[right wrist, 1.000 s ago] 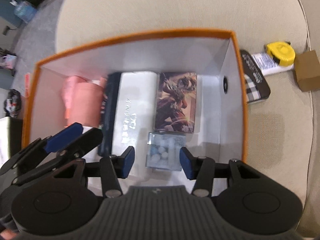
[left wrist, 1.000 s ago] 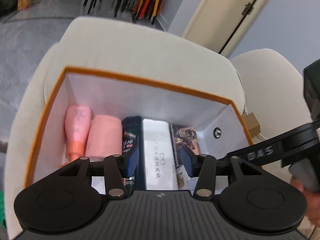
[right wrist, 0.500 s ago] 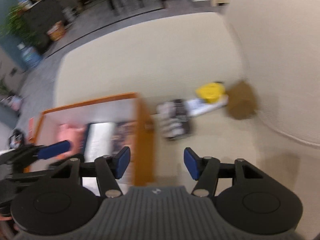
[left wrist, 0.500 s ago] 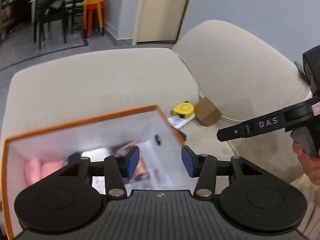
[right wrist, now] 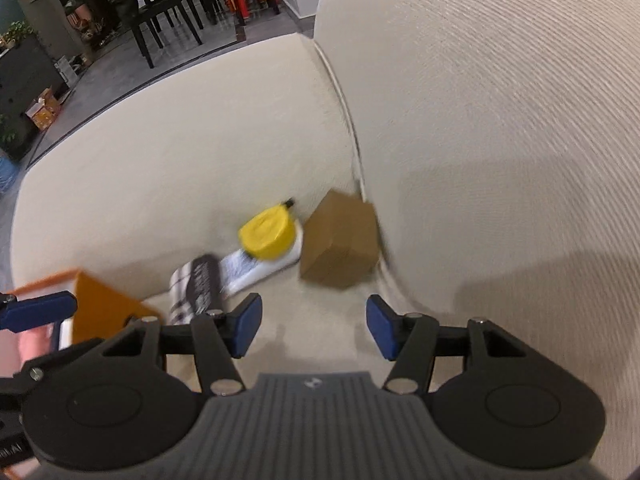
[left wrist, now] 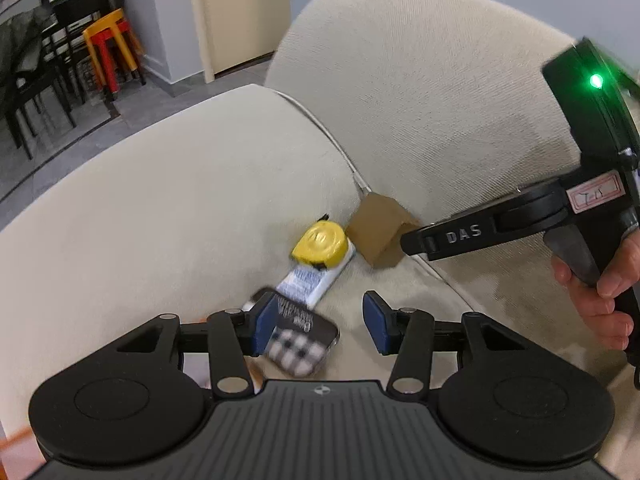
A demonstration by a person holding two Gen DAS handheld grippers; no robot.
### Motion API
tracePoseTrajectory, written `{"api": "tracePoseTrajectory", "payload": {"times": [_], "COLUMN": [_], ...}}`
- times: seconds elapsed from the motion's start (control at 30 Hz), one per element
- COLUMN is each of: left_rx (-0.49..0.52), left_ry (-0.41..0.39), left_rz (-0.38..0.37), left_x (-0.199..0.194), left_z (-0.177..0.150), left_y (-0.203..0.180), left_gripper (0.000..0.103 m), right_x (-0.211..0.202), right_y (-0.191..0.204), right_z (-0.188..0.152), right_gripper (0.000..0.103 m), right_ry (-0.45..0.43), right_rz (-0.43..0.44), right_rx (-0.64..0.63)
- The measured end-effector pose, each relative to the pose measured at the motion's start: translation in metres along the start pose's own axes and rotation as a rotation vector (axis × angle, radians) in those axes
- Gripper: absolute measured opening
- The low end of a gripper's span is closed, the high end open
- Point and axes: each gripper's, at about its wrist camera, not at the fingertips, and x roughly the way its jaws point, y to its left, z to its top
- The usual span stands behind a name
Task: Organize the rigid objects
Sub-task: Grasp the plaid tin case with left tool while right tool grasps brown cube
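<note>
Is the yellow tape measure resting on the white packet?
Touching. The left wrist view shows the tape measure sitting on the packet's far end, overlapping it with no gap; the right wrist view agrees.

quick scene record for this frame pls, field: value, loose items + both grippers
surface: beige sofa seat
loose items: yellow tape measure, brown cardboard box, white printed packet under the tape measure, checkered black-and-white tin
bin: orange box, corner only, right wrist view
left gripper: open, empty, over the tin's edge
right gripper: open, empty, above bare cushion short of the cardboard box
image quality: motion blur on the items
</note>
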Motion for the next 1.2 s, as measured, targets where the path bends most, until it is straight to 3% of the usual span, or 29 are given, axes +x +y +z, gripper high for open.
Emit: {"api": "tracePoseTrajectory", "payload": {"times": [0.13,0.27,0.4,0.6,0.77,1.07,1.2], "left_rx": [0.046,0.019,0.009,0.096,0.121,0.159,0.206], "left_ry": [0.060,0.168,0.248,0.329,0.385,0.424,0.422], "left_rz": [-0.019,0.007,0.051,0.061,0.072,0.100,0.139], "left_x": [0.035,0.067,0.089,0.105,0.112,0.117,0.119], "left_z": [0.016,0.026,0.026,0.021,0.010,0.000,-0.007], "left_y": [0.001,0.006,0.008,-0.008,-0.016,-0.026,-0.034], "left_gripper": [0.056,0.056,0.059,0.069,0.073,0.067,0.055], "right_x": [0.018,0.033,0.049,0.064,0.075,0.079,0.080], "right_y": [-0.003,0.001,0.011,0.025,0.038,0.040,0.041], "right_z": [0.019,0.031,0.028,0.016,0.002,-0.006,-0.012], "right_gripper": [0.059,0.059,0.055,0.056,0.068,0.070,0.073], "right_ry": [0.007,0.015,0.025,0.024,0.023,0.014,0.031], "right_rz": [-0.027,0.003,-0.049,-0.134,-0.188,-0.195,-0.179], "right_rx": [-0.014,-0.033,-0.076,-0.220,-0.357,-0.421,-0.499]}}
